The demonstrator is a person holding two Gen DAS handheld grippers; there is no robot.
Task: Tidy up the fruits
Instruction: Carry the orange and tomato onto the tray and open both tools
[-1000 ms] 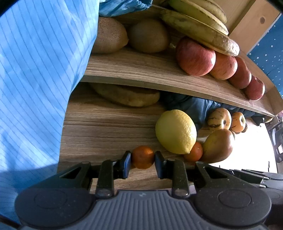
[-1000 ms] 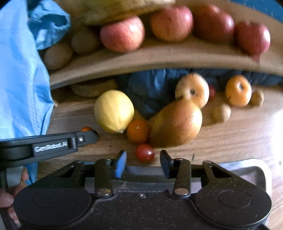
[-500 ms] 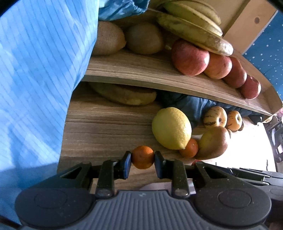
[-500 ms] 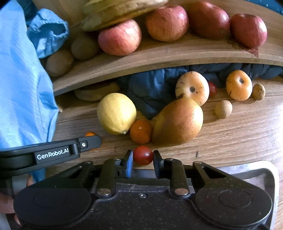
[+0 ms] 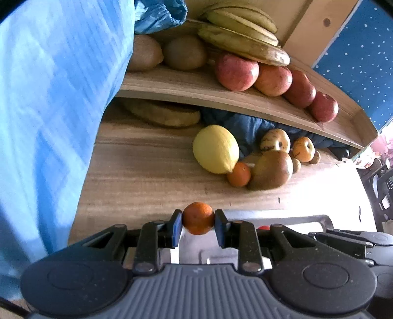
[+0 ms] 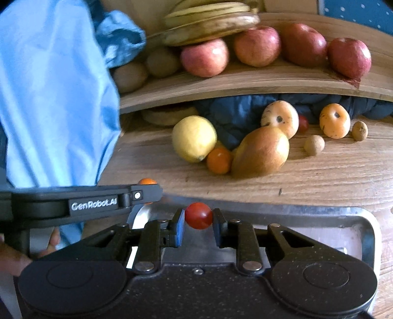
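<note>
Both claws have lifted over the tray [image 6: 363, 220], left claw [image 5: 198, 222] gripping a tangerine [image 5: 198, 218], right claw [image 6: 198, 219] a tomato [image 6: 198, 215].

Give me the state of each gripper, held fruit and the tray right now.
left gripper: shut on small orange
small orange: clamped, lifted over tray edge
right gripper: shut on cherry tomato
cherry tomato: clamped, above tray
metal tray: flat on the table

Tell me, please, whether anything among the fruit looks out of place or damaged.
The bananas on the shelf are heavily browned along their edges and rest on the apples instead of the shelf board. A dark blue cloth is bunched under the shelf behind the loose fruit.
</note>
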